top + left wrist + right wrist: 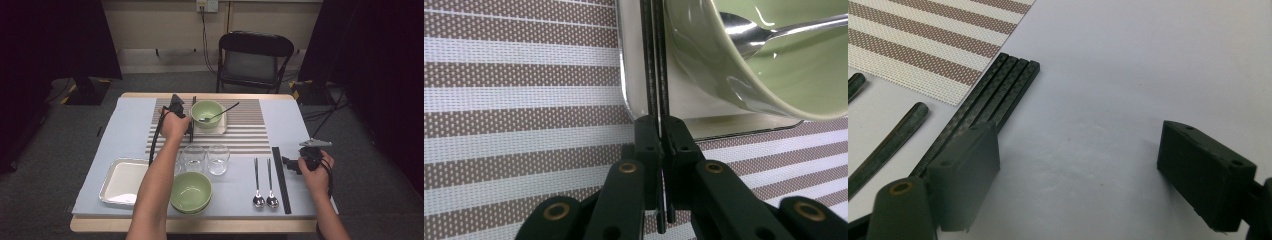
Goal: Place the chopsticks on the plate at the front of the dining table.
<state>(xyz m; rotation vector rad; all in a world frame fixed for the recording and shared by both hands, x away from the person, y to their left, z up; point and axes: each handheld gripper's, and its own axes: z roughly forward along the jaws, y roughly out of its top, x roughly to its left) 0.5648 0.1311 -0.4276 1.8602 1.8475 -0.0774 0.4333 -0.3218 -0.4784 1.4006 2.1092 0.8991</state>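
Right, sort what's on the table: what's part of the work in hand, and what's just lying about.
In use:
- left gripper, shut on a pair of chopsticks
- small tray beside them
- far green bowl on that tray, with its spoon
- striped placemat

Lying about:
- near green bowl
- two glasses
- empty tray
- two spoons
- spare chopsticks
- right gripper, open and empty

In the left gripper view we lose the chopsticks (654,60) at the top edge, and the green bowl (734,75) runs off the top and right edges. The spoon (769,32) handle leaves at the right. In the high view the person's forearm (157,180) covers part of a glass (177,162). In the right gripper view the second pair of chopsticks (993,102) passes behind one of the jaws.
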